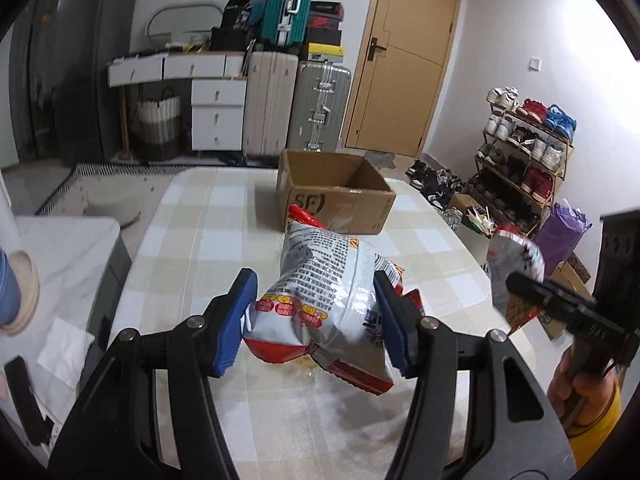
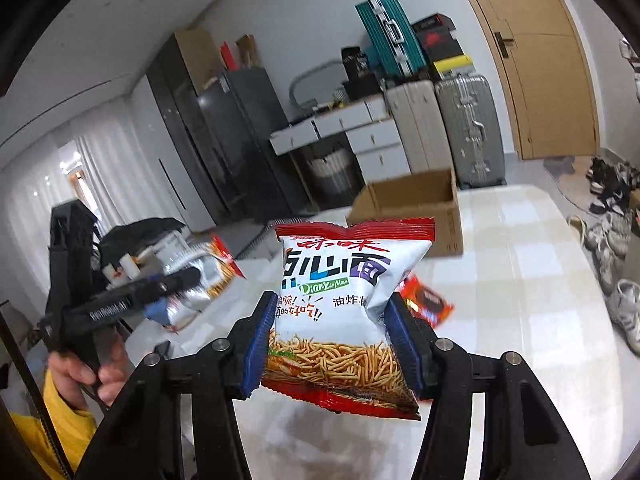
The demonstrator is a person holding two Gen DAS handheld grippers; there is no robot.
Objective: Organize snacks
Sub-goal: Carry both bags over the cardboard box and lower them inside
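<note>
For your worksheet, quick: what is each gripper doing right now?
Left gripper: closed on a snack bag.
Right gripper: closed on a noodle snack bag.

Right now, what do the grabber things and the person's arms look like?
Each gripper is a black plastic frame with jointed links and silver round pins. The left gripper and right gripper both have blue ribbed pads on the fingertips. The left gripper's side carries small white lettering, too blurred to read fully. The person's hand is bare, with a yellow sleeve.
</note>
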